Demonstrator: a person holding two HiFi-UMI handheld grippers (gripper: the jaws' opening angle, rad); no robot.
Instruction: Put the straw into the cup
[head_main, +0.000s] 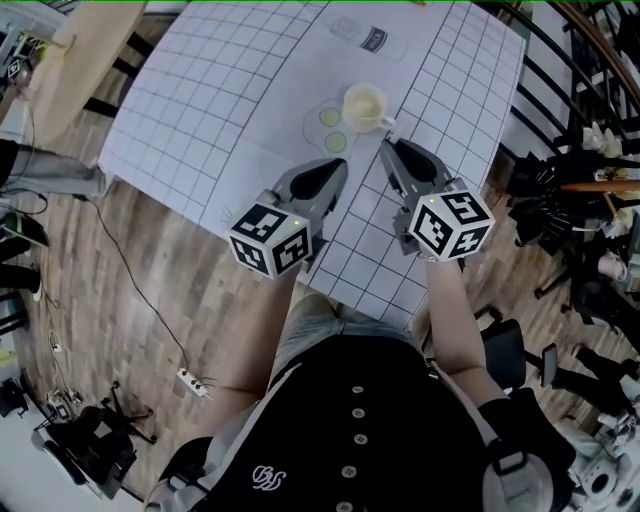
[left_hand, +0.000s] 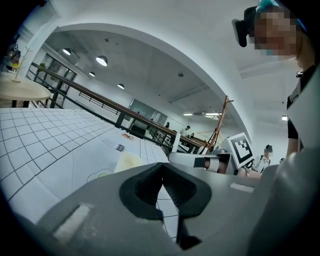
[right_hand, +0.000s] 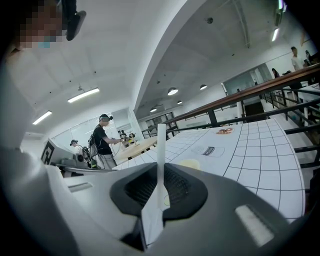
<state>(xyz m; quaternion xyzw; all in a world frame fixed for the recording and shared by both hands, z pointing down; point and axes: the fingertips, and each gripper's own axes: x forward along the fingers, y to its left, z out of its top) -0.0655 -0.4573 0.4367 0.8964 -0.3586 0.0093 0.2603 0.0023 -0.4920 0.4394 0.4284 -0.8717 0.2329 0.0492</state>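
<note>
Because the right gripper (right_hand: 161, 167) is clamped on the thin white straw (right_hand: 161, 142) with a long end free past its jaws, that end could tilt and miss the rim. Beside it, the left gripper (left_hand: 163, 166) is closed on nothing. Just ahead of both, on the gridded white worktop (head_main: 200, 130), the cream round cup (head_main: 365, 105) holds no straw.

Bright, even indoor light from ceiling lamps (left_hand: 101, 60). Surface (head_main: 230, 110) mildly glary; floor (head_main: 150, 290) beside it dimmer. Gripper views fisheye-bent, corners black, foreground soft.
</note>
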